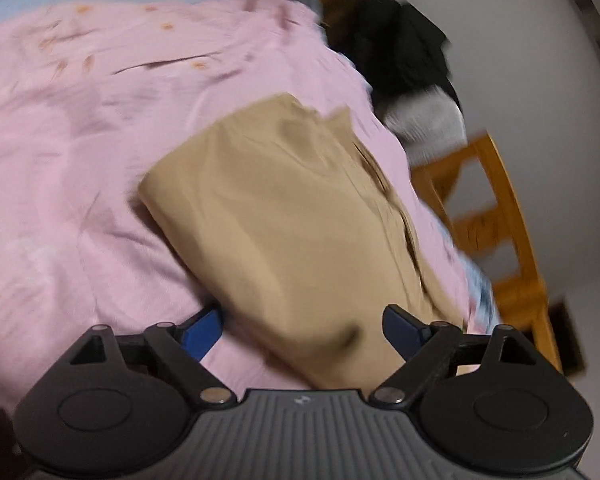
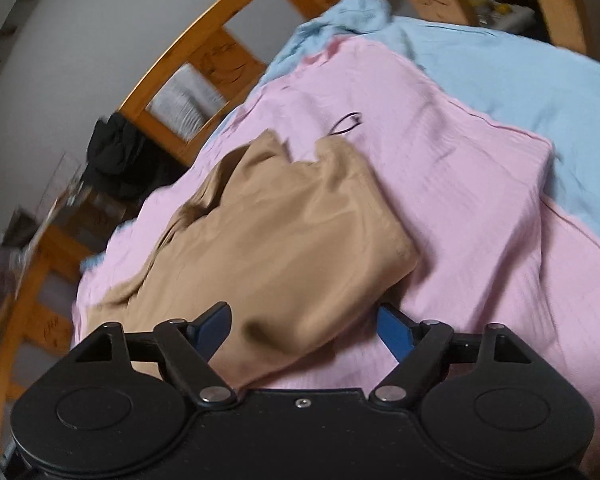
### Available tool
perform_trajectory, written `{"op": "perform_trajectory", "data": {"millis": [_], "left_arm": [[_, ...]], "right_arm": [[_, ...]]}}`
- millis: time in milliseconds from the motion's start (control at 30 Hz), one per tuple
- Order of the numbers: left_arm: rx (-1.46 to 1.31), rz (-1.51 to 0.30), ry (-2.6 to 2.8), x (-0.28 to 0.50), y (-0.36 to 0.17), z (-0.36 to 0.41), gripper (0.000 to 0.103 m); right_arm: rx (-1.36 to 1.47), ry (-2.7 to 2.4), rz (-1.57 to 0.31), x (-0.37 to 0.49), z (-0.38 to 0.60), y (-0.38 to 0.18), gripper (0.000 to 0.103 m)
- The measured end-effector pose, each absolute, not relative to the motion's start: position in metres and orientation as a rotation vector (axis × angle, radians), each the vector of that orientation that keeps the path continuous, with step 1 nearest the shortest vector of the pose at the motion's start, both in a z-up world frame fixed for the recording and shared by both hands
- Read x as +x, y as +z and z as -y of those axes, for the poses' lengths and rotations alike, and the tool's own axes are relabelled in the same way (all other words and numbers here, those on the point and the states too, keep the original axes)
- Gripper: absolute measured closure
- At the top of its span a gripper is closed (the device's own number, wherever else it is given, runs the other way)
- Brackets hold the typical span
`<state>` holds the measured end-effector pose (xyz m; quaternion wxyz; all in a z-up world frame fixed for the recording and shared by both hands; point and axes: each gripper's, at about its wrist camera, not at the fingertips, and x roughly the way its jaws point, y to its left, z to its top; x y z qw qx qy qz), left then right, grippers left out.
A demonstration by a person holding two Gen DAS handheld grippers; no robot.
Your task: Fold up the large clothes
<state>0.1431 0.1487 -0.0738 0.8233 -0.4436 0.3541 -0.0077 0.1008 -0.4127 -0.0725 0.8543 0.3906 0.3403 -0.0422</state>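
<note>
A tan garment (image 1: 284, 220) lies folded into a compact bundle on a pink bedsheet (image 1: 80, 128). In the left wrist view my left gripper (image 1: 302, 328) is open, its blue fingers on either side of the bundle's near end, gripping nothing. In the right wrist view the same tan garment (image 2: 284, 232) lies on the pink sheet (image 2: 460, 184). My right gripper (image 2: 304, 328) is open, with the garment's near corner lying between its fingers. Both views are motion-blurred.
A wooden bed frame (image 1: 508, 216) runs along the bed's edge, also seen in the right wrist view (image 2: 204, 52). Dark clothing (image 1: 400, 44) is piled at the rail. A light blue sheet (image 2: 520, 72) lies beyond the pink one. A small dark loop (image 2: 346, 123) lies on the pink sheet.
</note>
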Motion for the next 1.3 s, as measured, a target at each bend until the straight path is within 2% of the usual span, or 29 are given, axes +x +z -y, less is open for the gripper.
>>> {"op": "perform_trajectory", "data": {"millis": [33, 100, 133, 167, 200, 300, 533, 833, 1067, 1233, 1300], "left_arm": [[-0.947, -0.755, 0.02, 0.147, -0.075, -0.149, 0.028], [-0.925, -0.763, 0.072, 0.151, -0.073, -0.149, 0.056], [-0.927, -0.762, 0.093, 0.152, -0.073, -0.149, 0.067], [-0.923, -0.762, 0.114, 0.152, -0.073, -0.15, 0.09], [-0.92, -0.76, 0.125, 0.151, -0.072, -0.151, 0.099], [-0.889, -0.735, 0.153, 0.141, -0.061, -0.145, 0.103], [-0.842, -0.76, 0.144, 0.096, -0.042, -0.148, 0.103], [-0.724, -0.747, 0.145, 0.08, -0.045, -0.138, 0.103], [-0.716, -0.738, 0.127, 0.077, -0.049, -0.14, 0.101], [-0.713, -0.741, 0.123, 0.077, -0.05, -0.14, 0.101], [-0.714, -0.744, 0.121, 0.078, -0.05, -0.14, 0.101]], "right_arm": [[0.838, -0.1, -0.703, 0.102, 0.415, -0.074, 0.028], [0.877, -0.149, -0.677, 0.103, 0.419, -0.079, 0.046], [0.899, -0.169, -0.669, 0.104, 0.422, -0.082, 0.051], [0.923, -0.192, -0.66, 0.103, 0.423, -0.086, 0.068], [0.941, -0.205, -0.65, 0.1, 0.425, -0.088, 0.089], [0.914, -0.221, -0.627, 0.093, 0.422, -0.079, 0.102], [0.771, -0.245, -0.655, 0.055, 0.422, -0.033, 0.103], [0.665, -0.266, -0.733, 0.039, 0.412, -0.042, 0.1], [0.536, -0.337, -0.702, 0.026, 0.392, -0.035, 0.08], [0.326, -0.352, -0.544, 0.013, 0.356, -0.009, 0.072], [0.209, -0.277, -0.498, 0.023, 0.337, -0.001, 0.058]]}}
